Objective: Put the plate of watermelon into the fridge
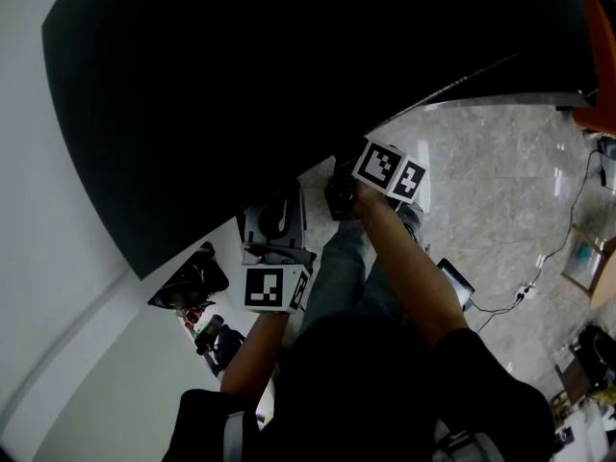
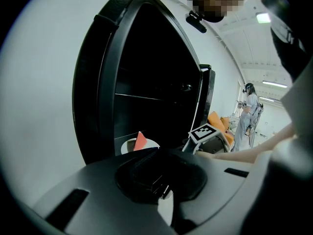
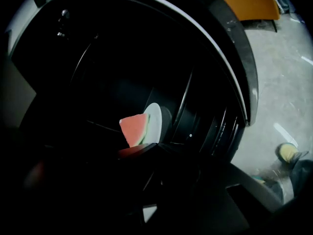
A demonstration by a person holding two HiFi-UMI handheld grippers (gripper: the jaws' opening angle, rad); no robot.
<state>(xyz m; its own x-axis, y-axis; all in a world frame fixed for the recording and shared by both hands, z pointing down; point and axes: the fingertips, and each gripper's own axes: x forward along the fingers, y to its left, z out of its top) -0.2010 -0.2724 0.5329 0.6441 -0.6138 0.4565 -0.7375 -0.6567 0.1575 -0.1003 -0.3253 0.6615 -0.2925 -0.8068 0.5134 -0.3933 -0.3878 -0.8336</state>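
Observation:
The black fridge (image 2: pixel 146 77) stands open. On a shelf inside rests the white plate (image 2: pixel 152 144) with a red watermelon slice (image 2: pixel 140 141) upright on it. The right gripper view shows the same plate (image 3: pixel 154 121) and slice (image 3: pixel 134 129) just beyond my right gripper (image 3: pixel 155 147), whose jaws are shut with nothing between them. My left gripper (image 2: pixel 157 173) hangs back outside the fridge, its jaws together and empty. In the head view the right gripper (image 1: pixel 342 195) reaches under the dark fridge door (image 1: pixel 289 65), and the left gripper (image 1: pixel 274 221) sits lower left of it.
The fridge door's edge (image 3: pixel 239 58) curves close on the right. An orange chair (image 3: pixel 249 1) and another person (image 2: pixel 247 114) stand behind. Cables (image 1: pixel 539 268) and small devices lie on the grey floor. Bottles (image 1: pixel 207 330) show at the lower left.

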